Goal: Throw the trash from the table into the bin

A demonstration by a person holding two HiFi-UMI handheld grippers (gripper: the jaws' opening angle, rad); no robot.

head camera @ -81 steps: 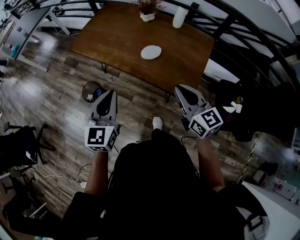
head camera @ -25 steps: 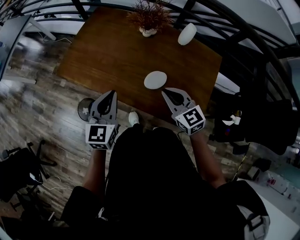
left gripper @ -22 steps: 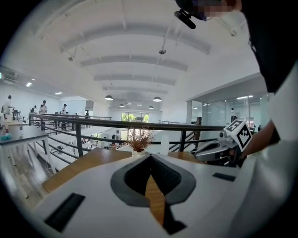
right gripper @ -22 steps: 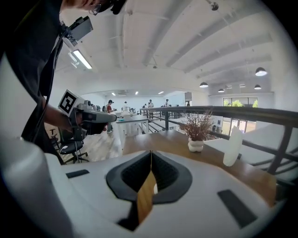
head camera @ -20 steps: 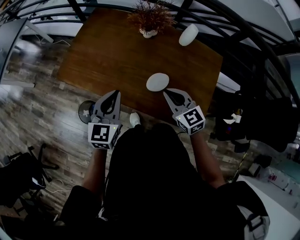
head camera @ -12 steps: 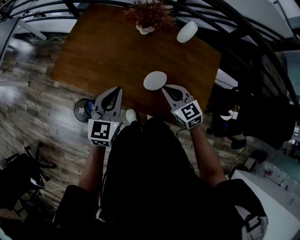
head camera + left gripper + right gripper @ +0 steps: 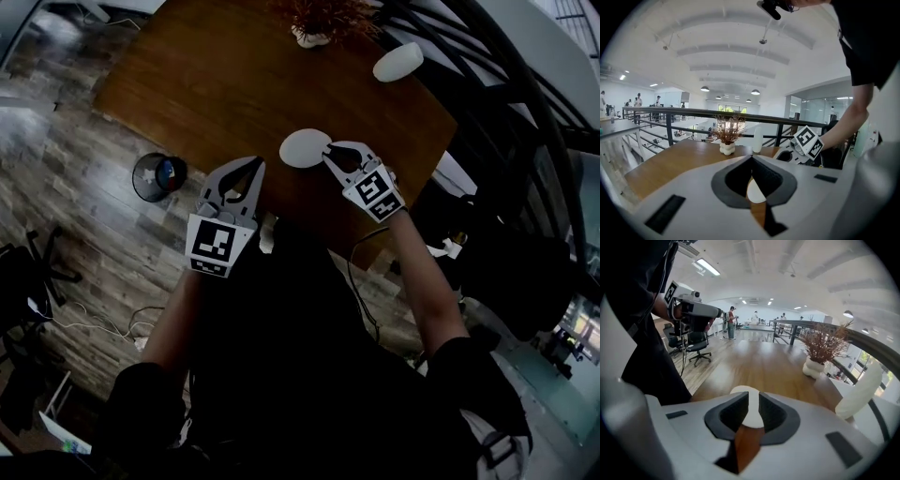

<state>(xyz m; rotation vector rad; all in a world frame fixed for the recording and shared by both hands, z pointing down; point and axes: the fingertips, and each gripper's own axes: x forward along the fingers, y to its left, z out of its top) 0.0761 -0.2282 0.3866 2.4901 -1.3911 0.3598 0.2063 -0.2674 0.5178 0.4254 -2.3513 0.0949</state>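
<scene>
Two claws out over the near edge of the wooden counter (image 7: 216, 75), with the trash (image 7: 305, 148) between them and a little ahead.

Left claw (image 7: 255, 163): tips pressed together, nothing pinched, aimed nearly level across the counter. Trash ahead of it and slightly to its right, near but clearly apart. In the left gripper view, visible only as a pale sliver through the window behind the closed tips.

Right claw (image 7: 327, 157): tilted downward, jaws just parting into a narrow slit, nothing clasped in that slit. Trash directly before its tips, lying flat on the counter, a rounded, flattish white piece. In the right gripper view, shows white through the slit and bulges out above the tips, so just beyond and under them. In the head view, sits at the tips' left side; touching or just short, cannot tell.

Round dark bin (image 7: 155, 176) on the floor, well off to the left of the left claw and lower than both claws, with some coloured scraps inside. Well apart from the trash.

Far past both claws, along the counter's opposite edge: dried plant (image 7: 314, 36) in a white pot beyond the trash, white vase (image 7: 397, 62) ahead and to the right of the right claw.
</scene>
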